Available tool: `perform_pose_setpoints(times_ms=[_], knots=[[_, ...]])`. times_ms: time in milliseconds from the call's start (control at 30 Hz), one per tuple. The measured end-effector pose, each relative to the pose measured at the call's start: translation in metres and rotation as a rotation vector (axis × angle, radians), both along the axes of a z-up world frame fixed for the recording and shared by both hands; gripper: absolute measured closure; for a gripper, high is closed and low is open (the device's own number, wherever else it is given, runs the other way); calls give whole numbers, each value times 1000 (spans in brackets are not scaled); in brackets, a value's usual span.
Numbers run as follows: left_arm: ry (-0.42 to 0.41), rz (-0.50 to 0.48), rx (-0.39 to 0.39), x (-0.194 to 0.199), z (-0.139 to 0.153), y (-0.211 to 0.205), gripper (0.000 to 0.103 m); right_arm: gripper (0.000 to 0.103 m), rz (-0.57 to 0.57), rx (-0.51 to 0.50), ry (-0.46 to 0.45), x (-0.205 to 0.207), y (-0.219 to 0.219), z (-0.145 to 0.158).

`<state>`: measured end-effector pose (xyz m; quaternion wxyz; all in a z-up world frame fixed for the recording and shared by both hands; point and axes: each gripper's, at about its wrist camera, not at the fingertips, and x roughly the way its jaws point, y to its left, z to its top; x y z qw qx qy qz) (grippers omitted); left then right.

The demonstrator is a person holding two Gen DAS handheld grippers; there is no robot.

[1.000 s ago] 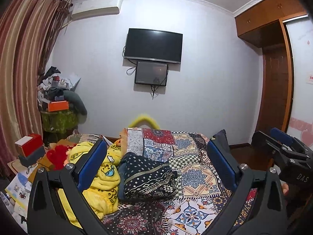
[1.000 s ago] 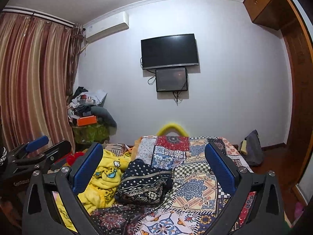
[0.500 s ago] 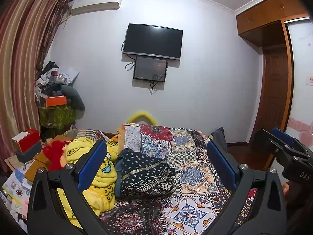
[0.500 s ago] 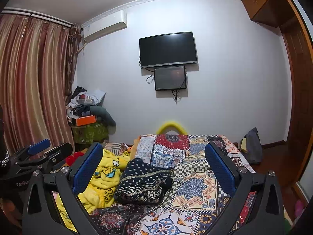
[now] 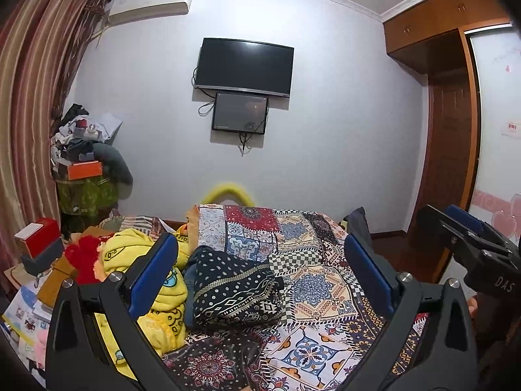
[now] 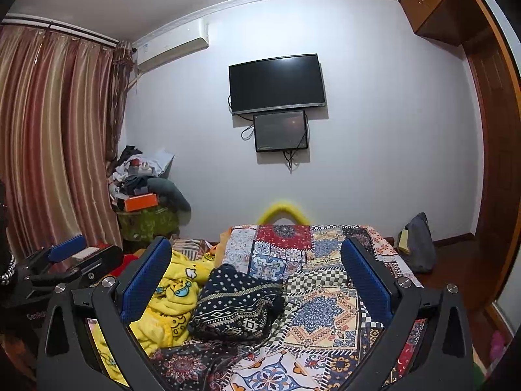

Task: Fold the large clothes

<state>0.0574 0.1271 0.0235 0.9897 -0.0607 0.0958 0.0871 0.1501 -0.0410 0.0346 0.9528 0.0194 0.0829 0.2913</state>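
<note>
Dark patterned garment (image 5: 236, 288), already bundled into a rough fold, lying mid-bed on the patchwork bedspread (image 5: 319, 293), touching the crumpled yellow cartoon-print garment (image 5: 156, 296) on its left. Left gripper (image 5: 260, 270) raised above the near end of the bed, blue-padded fingers (image 5: 153, 270) spread wide, nothing between them. Right gripper (image 6: 257, 270) likewise splayed wide and empty, level with its partner and aimed across the bed toward the far wall with its television (image 6: 276, 83). Neither claw touching cloth. Seemingly a pause between items: one piece done or half done, the next not yet picked. Likely candidate for the next fold: the yellow piece, heaped on the left side of the bed near a red plush toy (image 5: 83, 257) and assorted clutter. Next move, by this reading: lower both grippers toward the heap, find an edge or a pair of corners, pinch on single layers, then lift and spread over the open right side of the bedspread. Worth watching: thick fleece bunching between pads, a grab through several layers at once, and dragging the dark bundle out of shape while pulling the yellow one clear.
</note>
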Motion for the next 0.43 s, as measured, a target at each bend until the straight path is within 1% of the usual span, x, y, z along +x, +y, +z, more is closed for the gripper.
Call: perform_pose_setpoints(times_ms=[433], knots=[[-5,-15,22,-2,3,-9,1,0,-12,8,12,1,-1,-2]])
